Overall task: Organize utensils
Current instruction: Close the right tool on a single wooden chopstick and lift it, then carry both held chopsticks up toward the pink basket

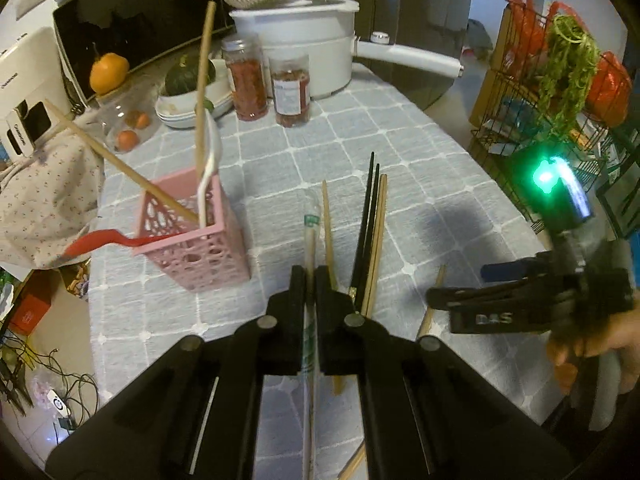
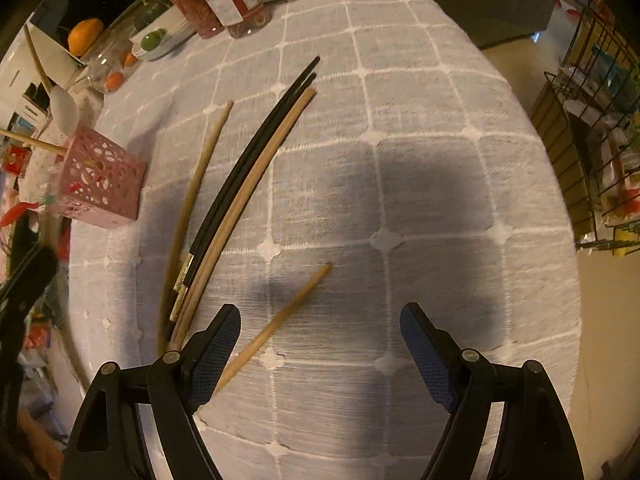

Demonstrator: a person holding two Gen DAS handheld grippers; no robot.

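My left gripper (image 1: 309, 276) is shut on a pair of paper-wrapped chopsticks (image 1: 309, 236) and holds them above the table. A pink perforated utensil holder (image 1: 192, 236) stands to the left; it holds wooden chopsticks, a white spoon and a red utensil. It also shows in the right wrist view (image 2: 100, 184). Black chopsticks (image 2: 248, 152) and several wooden chopsticks (image 2: 192, 200) lie on the checked tablecloth. My right gripper (image 2: 320, 336) is open and empty, low over a single wooden chopstick (image 2: 276, 324) that lies by its left finger.
At the back stand a white pot (image 1: 304, 44), two spice jars (image 1: 268, 80), bowls with a squash (image 1: 188, 80) and an orange (image 1: 108, 72). A floral cloth (image 1: 44, 200) lies left. A wire rack (image 1: 552, 92) stands beyond the table's right edge.
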